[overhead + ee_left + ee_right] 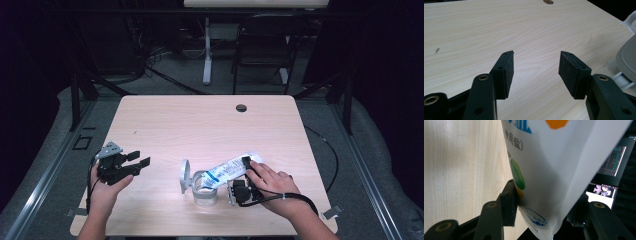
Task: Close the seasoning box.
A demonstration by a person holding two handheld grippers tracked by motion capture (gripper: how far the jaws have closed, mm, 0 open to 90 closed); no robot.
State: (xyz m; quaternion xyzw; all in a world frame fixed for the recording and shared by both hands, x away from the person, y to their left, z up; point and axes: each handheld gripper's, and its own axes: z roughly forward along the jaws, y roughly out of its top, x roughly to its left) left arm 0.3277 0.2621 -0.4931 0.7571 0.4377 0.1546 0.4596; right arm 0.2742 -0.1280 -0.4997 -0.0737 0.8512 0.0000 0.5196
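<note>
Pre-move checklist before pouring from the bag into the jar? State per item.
1. Right tool clamped on the salt bag: ok, pads press both sides in the right gripper view.
2. Bag mouth over the clear jar: ok, tilted down to its opening.
3. Jar lid swung open: ok.
4. Left tool free and open: ok, nothing between its jaws.
5. Jar steadied: not ok, left tool apart from it.
6. Bag already cut open: cannot tell.

On the white plastic salt bag [554,170] we read the blue bracketed Chinese characters 食用盐 (edible salt), beneath part of a larger blue character cut off at the top edge; the small blue round seal's lettering near its bottom is too blurred to read.
</note>
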